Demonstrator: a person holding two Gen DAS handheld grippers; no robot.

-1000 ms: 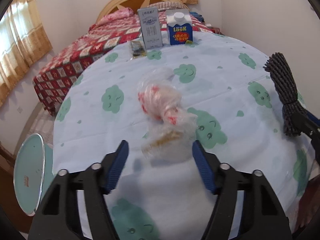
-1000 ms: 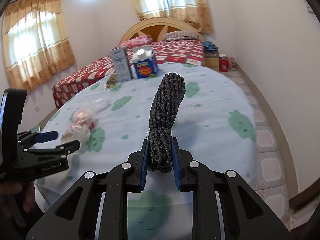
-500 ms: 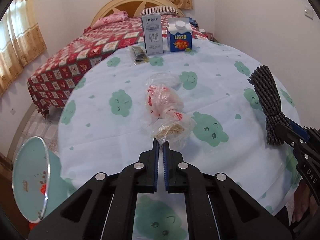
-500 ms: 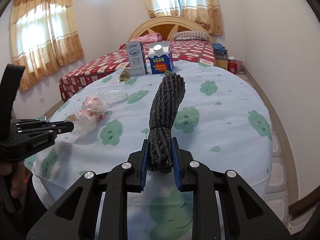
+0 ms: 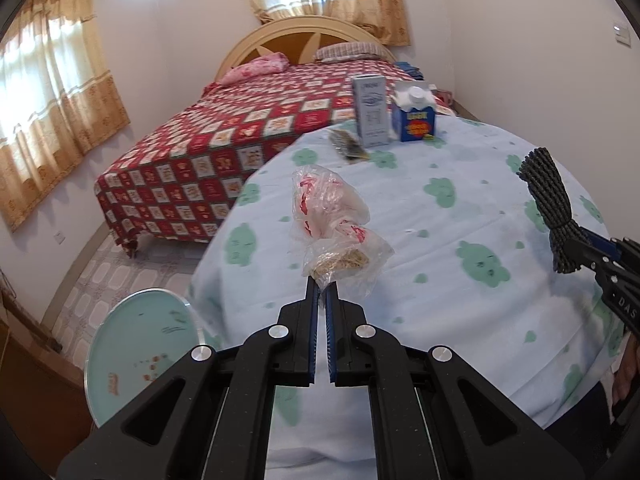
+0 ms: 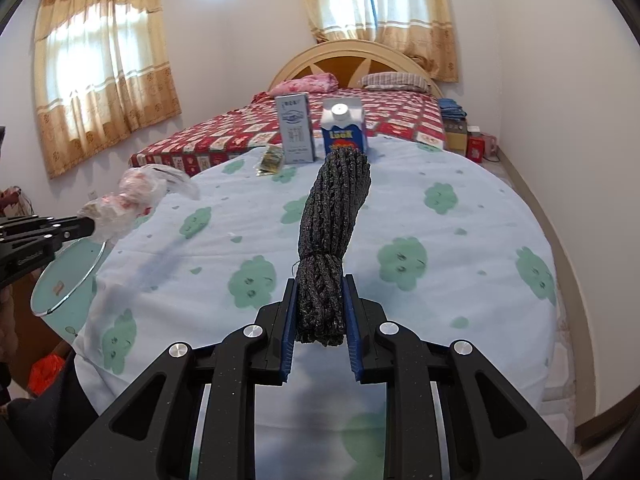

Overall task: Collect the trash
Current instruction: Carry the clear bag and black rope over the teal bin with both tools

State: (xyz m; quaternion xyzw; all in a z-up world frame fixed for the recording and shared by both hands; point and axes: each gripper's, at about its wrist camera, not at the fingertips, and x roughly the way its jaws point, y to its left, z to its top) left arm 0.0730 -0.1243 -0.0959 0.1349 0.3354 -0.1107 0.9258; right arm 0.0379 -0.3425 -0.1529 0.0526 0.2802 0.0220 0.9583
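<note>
Tongs both grip for us: left gripper (image 5: 322, 294) pinches the plastic bag (image 5: 334, 226), right gripper (image 6: 319, 312) clamps the dark rope bundle (image 6: 330, 236).

Print on the grey carton (image 5: 370, 110) blurred and unreadable, small dark packet (image 5: 347, 146) smeared beyond identifying, teal bin (image 5: 140, 354) body hidden behind its rim and the gripper frame, red item (image 6: 46, 374) partly hidden beneath the tablecloth (image 6: 440, 248) edge, crumbs inside the plastic bag (image 5: 334, 224) indistinct.
</note>
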